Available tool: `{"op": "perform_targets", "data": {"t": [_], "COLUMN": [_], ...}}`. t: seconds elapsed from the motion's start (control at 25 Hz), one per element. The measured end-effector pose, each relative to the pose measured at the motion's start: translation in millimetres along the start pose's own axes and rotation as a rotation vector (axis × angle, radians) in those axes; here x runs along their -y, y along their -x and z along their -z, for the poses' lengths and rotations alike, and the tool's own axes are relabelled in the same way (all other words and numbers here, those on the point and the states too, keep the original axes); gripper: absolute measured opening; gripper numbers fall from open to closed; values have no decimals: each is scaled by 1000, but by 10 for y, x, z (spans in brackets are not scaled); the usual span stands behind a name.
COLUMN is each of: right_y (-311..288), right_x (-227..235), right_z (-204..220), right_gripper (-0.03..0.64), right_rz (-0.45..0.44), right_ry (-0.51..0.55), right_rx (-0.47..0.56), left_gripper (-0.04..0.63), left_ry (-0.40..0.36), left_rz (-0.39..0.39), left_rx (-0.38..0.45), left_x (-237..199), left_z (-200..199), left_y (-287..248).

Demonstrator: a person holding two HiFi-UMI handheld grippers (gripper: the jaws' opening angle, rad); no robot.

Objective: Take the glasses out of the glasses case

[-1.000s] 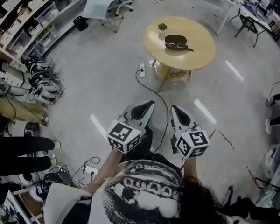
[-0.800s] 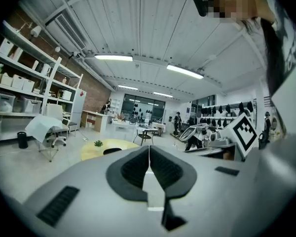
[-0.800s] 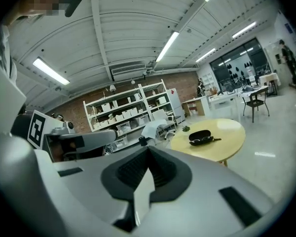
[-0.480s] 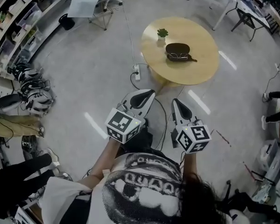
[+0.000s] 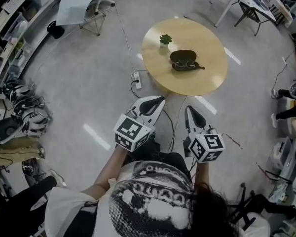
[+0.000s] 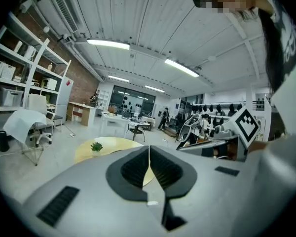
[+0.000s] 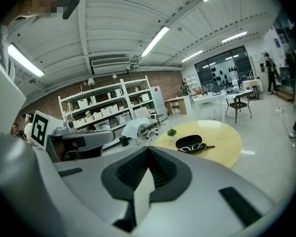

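Far left on the floor: a swivel chair (image 5: 84, 6) draped with a pale sheet, and a black bin (image 5: 54, 29) beside it. A power strip (image 5: 136, 78) lies on the floor just left of the table base.

Left gripper (image 5: 159, 99): jaws pressed together, nothing between them. It is held over the floor, short of the table and well apart from it.

Round yellow table (image 5: 158, 63): a small potted plant (image 5: 165, 39) stands upright near its far-left edge. The black glasses case (image 5: 183, 56) lies open near the table's middle. The glasses (image 5: 185, 64) lie at the case's near edge; inside the tray or just in front of it, I cannot tell.

Right gripper (image 5: 189, 109): jaws closed and empty. It is beside the left one, pointing toward the table and well apart from the case.
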State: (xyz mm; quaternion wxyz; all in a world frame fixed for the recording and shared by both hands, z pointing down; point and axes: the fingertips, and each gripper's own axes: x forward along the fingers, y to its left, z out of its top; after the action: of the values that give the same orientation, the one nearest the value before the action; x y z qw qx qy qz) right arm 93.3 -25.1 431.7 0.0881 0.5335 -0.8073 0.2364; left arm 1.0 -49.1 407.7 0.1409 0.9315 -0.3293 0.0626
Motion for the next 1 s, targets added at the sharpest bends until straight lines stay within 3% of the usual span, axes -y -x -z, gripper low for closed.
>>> {"op": "perform_targets", "data": {"t": [0.48,1.0], "right_y": [-195,-548], "right_x": [115,378], "right_z": [-96,-206], "right_gripper": [-3,-3], "right_rz": [65,55], "right_ry": [0,-1], "right_rx": [-20,-27], "left_gripper": [15,15], "left_ry": [50,82], "left_rz": [21,-26], "left_rx": [0,-7], "left_x": [-267,-537], "left_z": [-6,56], "left_y": [-85,-219]}}
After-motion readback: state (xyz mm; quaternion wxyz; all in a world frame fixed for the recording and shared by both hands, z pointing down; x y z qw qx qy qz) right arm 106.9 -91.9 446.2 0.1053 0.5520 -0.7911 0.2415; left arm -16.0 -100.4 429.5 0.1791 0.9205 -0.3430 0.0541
